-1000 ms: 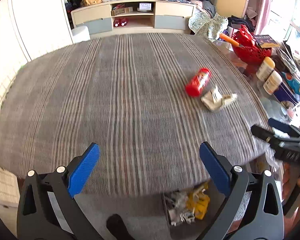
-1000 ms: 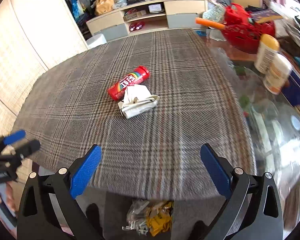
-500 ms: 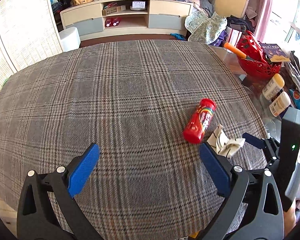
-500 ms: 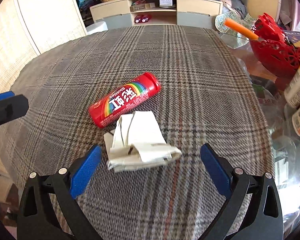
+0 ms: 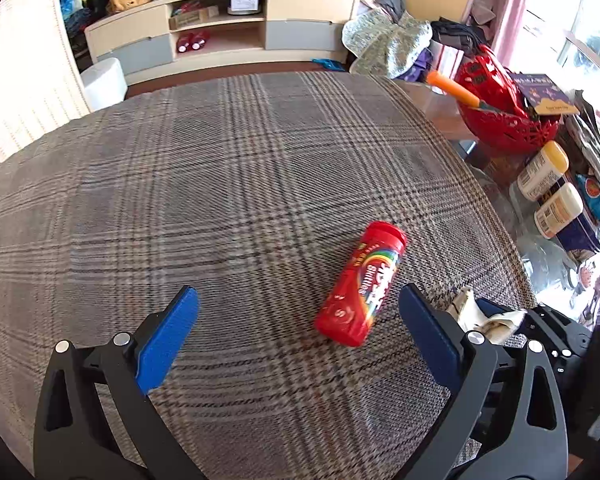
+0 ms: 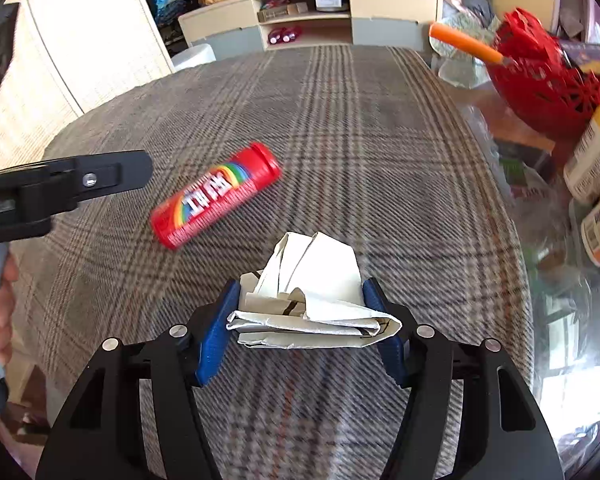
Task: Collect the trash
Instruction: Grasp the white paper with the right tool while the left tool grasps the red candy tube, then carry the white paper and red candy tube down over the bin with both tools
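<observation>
A crumpled white paper (image 6: pixel 312 296) lies on the plaid tablecloth (image 6: pixel 360 152). My right gripper (image 6: pixel 300 286) straddles it, its jaws closing, and both blue pads touch the paper's sides. To its left lies a red Skittles tube (image 6: pixel 216 196) on its side. In the left wrist view the same tube (image 5: pixel 360 284) lies between the fingers of my open left gripper (image 5: pixel 298 291), closer to the right finger and touching neither. The paper (image 5: pixel 484 316) peeks out behind that finger. One black finger of the left gripper (image 6: pixel 80 184) reaches in from the left edge.
A red basket (image 5: pixel 508 124) with an orange-handled tool and two white bottles (image 5: pixel 548 192) stand on the glass tabletop right of the cloth. A hand (image 6: pixel 0 308) shows at the left edge. A low TV cabinet (image 5: pixel 228 28) and a white stool (image 5: pixel 102 82) stand beyond the table.
Both grippers moved forward and lower over the table. The right jaws narrowed from wide open onto the paper. The left gripper came up around the red tube, still open.
</observation>
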Tool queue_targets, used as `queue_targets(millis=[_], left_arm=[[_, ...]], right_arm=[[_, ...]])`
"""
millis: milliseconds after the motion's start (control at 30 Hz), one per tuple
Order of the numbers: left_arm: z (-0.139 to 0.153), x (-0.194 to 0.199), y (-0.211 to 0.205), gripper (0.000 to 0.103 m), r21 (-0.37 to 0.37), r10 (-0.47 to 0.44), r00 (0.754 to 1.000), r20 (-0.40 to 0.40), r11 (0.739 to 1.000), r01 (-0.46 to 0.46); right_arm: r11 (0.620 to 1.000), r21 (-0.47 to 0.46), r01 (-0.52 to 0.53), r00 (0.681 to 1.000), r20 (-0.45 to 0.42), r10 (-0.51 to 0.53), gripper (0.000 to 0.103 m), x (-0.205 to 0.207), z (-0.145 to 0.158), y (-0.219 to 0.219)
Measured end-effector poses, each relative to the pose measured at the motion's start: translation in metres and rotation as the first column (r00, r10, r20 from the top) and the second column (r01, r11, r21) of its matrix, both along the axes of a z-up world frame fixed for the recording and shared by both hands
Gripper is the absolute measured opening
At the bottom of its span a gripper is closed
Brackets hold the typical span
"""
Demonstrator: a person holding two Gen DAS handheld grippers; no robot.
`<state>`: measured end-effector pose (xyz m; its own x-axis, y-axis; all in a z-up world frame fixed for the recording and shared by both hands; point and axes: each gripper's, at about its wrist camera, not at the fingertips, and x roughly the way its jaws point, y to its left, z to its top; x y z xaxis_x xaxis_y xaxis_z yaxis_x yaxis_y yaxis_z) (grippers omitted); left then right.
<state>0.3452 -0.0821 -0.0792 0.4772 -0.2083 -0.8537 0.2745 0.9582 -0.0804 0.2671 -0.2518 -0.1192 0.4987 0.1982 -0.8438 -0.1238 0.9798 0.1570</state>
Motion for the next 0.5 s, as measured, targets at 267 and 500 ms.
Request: queue_targets(millis=[267, 500], left_arm=[[-0.033, 0.010, -0.027, 0.068, 0.014, -0.061, 0.997, -0.038, 0.998, 0.062], [-0.036, -0.005, -0.038, 0.045, 0.053, -0.109, 0.994, -0.003, 0.993, 0.109]], right_arm=[[0.999, 0.046, -0.009, 0.999, -0.045, 0.011, 0.064, -0.025, 0.008, -0.022], [0.998, 0.056, -0.014, 0.999, -0.038, 0.016, 0.064, -0.031, 0.008, -0.014]])
